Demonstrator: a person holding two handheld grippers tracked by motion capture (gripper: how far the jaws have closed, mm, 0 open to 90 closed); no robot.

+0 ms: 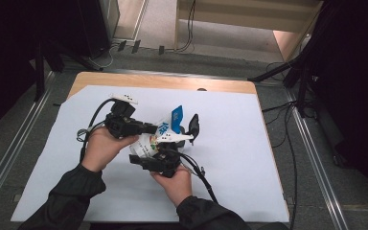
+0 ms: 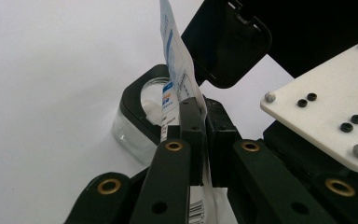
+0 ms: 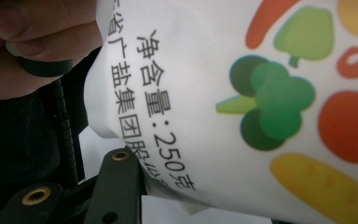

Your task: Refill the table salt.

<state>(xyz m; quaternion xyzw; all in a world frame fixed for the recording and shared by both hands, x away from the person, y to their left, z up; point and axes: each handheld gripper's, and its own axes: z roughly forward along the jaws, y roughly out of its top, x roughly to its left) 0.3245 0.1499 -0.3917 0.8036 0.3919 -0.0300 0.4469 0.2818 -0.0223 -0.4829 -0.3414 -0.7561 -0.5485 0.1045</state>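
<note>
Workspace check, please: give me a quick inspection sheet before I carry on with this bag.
Surface: wooden table covered by a white sheet.
Job's things: white printed bag held above a clear jar with black collar, its flip lid open.
Clutter: nothing seen.
Grippers: left hand-held gripper shut on the bag's top edge; right hand-held gripper at the bag's lower part, grip unclear.
Cables: one trails from each gripper; more lie on the floor.
Surroundings: dark stands, grey floor, a wooden unit behind.
</note>
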